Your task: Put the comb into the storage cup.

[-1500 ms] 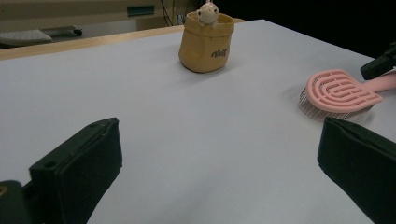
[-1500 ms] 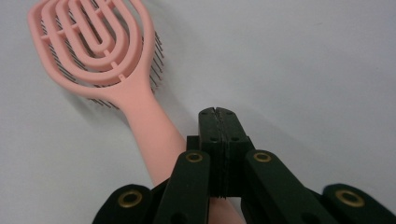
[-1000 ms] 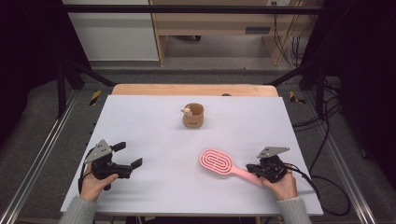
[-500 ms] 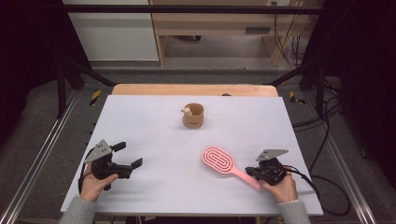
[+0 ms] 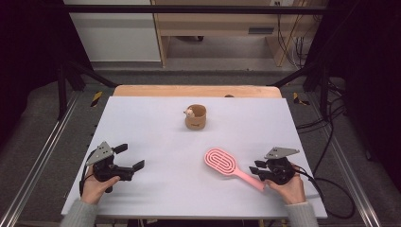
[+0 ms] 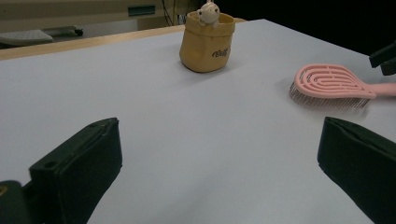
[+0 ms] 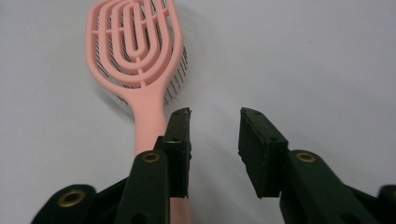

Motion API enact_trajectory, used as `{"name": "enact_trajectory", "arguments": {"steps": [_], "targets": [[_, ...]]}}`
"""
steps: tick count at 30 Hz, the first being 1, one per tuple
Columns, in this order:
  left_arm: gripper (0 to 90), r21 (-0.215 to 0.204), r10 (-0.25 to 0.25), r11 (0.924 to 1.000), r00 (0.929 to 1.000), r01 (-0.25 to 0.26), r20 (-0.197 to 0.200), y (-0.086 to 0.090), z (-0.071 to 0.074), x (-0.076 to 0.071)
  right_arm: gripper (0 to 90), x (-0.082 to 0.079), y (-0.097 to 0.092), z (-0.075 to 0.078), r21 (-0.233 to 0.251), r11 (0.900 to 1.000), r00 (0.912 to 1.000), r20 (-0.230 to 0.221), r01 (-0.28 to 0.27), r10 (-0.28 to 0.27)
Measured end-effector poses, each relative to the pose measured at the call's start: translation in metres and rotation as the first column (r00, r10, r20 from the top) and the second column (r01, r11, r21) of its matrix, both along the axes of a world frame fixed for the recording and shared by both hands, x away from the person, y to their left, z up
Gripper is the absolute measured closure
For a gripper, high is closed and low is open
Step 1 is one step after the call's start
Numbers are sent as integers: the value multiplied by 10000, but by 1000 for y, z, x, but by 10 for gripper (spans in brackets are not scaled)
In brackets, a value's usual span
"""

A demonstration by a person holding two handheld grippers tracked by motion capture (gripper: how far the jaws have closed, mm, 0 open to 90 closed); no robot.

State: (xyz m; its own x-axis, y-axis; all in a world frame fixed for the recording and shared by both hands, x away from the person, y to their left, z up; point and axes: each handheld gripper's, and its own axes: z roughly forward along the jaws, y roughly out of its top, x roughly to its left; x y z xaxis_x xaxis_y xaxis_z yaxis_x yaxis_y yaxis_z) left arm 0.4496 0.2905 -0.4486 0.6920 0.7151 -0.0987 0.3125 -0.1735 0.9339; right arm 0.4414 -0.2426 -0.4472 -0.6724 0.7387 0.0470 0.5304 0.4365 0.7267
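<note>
Where cables trail, white table [image 5: 156,127]

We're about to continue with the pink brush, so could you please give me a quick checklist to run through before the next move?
1. Right gripper released, jaws just opened, nothing between them: ok.
2. Pink brush lying flat on the white table, bristles down: ok.
3. Brush handle beside the right gripper's left jaw, not between the jaws: not ok for regrasping.
4. Left gripper open and empty: ok.
5. Tan pouch upright, apart from the brush: ok.
</note>
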Motion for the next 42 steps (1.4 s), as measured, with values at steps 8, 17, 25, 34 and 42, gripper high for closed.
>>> {"name": "enact_trajectory", "arguments": {"steps": [8,17,25,34,42], "targets": [[0,11,1,10000,10000,-1,-3,0,0,0,351,3,2,9,195,9998,9995,313,-67,61],[0,21,-3,10000,10000,3,-17,0,-1,1,151,8,7,12,199,9996,9989,432,-201,193],[0,21,14,10000,10000,-14,-30,0,-1,1,43,9,12,21,145,9994,9986,447,-301,294],[0,59,10,10000,10000,-9,-55,0,-1,2,8,11,17,32,57,9946,9939,392,-1033,1030],[0,44,46,10000,10000,-46,-57,0,-1,2,10,13,24,36,-277,9890,9889,259,-1455,1463]]}}
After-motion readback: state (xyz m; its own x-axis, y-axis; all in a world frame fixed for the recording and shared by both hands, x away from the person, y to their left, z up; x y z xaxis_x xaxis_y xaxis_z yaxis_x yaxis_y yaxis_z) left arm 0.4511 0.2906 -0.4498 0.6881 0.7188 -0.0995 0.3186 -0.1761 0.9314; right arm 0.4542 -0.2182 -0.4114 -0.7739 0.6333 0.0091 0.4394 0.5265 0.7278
